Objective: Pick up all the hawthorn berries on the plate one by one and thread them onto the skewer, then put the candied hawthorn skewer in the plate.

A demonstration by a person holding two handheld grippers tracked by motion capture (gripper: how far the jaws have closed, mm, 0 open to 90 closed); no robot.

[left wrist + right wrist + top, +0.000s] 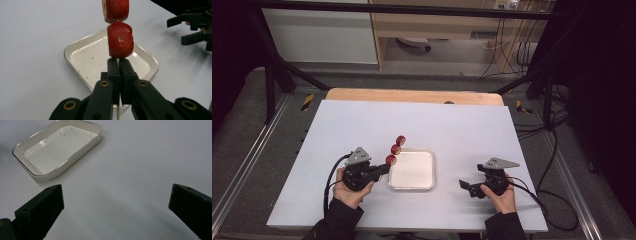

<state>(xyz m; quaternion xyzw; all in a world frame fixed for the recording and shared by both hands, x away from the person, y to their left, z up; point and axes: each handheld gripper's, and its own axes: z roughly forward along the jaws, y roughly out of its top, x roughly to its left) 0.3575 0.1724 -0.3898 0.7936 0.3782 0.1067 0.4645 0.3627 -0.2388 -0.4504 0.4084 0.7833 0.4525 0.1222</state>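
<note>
My left gripper is shut on a thin wooden skewer just below its lowest fruit. Three red strawberry pieces are threaded on the skewer, which slants up and away over the left edge of the tray. In the left gripper view the lowest piece sits right above the closed jaws, with another piece over it. The shallow white tray lies behind, holding only crumbs. My right gripper stands open to the right of the tray, jaws wide apart over bare table.
The white tabletop has free room all round the tray. A wooden strip runs along the far edge. Black frame posts and cables flank the table. The right gripper appears at the far right of the left gripper view.
</note>
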